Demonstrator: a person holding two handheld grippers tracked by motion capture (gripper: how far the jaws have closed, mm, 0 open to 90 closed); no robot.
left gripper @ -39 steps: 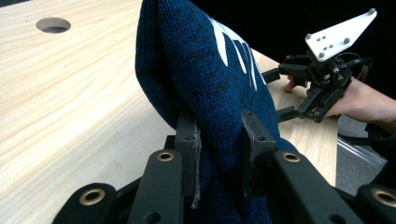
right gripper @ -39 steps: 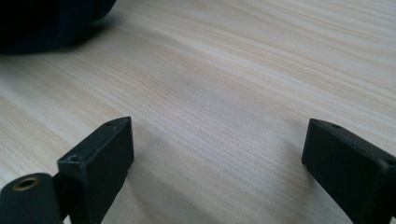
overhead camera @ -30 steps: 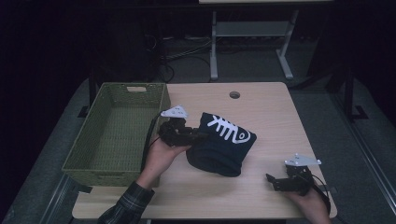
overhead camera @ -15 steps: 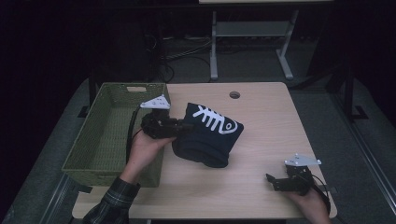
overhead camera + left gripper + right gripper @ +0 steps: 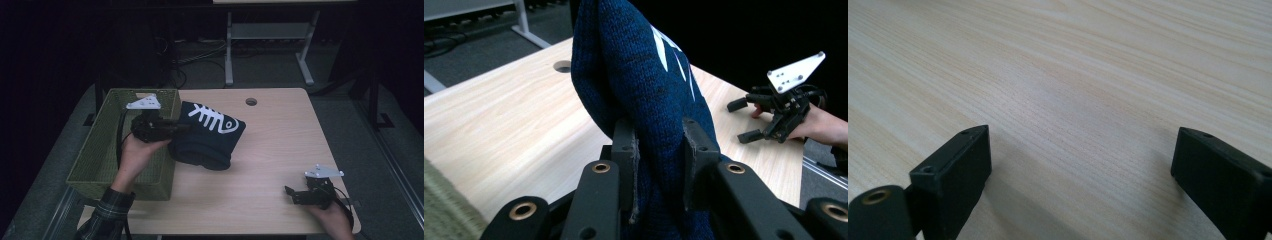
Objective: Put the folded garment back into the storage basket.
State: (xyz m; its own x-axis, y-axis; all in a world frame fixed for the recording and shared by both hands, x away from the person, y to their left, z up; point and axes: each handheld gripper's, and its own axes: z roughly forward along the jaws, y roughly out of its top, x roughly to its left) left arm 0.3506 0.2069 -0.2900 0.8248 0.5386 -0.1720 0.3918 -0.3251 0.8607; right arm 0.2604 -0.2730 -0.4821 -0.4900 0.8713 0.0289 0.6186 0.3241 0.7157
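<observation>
High view: left gripper [image 5: 172, 127] clamped on blue sweater [image 5: 210, 135] beside green basket [image 5: 100, 155]; right gripper [image 5: 295, 194] wide, empty.

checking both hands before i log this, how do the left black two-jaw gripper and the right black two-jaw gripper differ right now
The left black two-jaw gripper is shut on the folded dark blue knit sweater with a white fishbone print; the right black two-jaw gripper is open and holds nothing. The left one is by the green woven basket, the right one near the light wooden table's front right corner. Both carry a grey three-cornered plate and are hand-held.
</observation>
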